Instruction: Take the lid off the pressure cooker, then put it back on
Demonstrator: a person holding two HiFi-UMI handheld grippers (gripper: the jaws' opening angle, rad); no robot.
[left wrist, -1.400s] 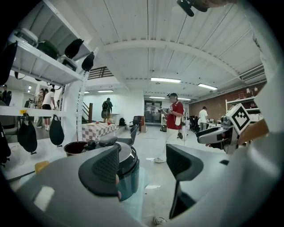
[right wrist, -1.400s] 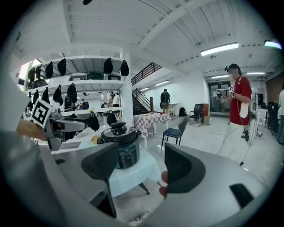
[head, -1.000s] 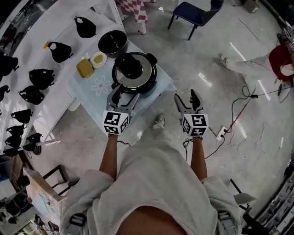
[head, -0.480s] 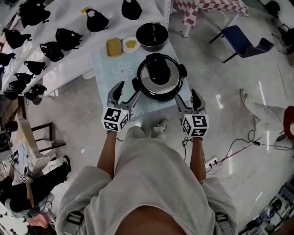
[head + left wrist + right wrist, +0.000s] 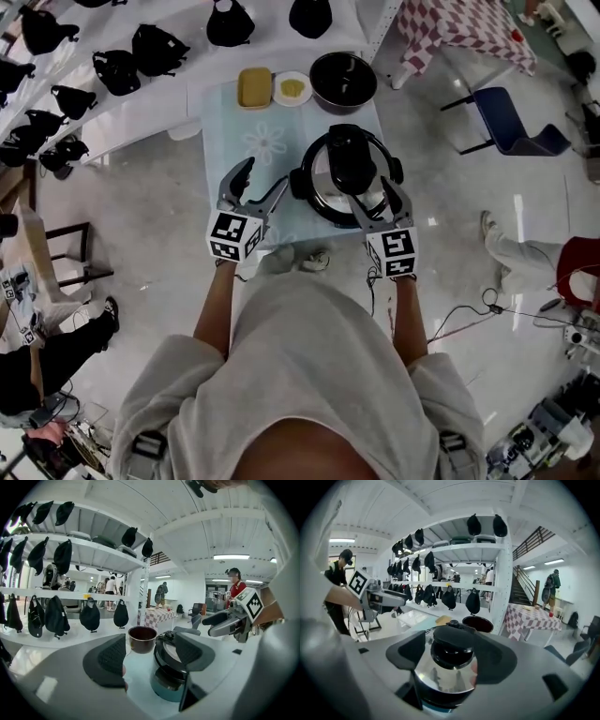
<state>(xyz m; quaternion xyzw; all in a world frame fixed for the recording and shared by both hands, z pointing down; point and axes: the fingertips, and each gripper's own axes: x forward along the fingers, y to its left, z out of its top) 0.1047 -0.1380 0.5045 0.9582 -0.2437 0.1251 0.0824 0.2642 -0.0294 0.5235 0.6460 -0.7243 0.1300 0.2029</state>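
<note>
The pressure cooker stands on the worktop with its lid on. The lid's black knob lies straight ahead of the right tongs, framed between their open jaws and apparently untouched. The left tongs, open and empty, hang left of the cooker, farther from the knob.
</note>
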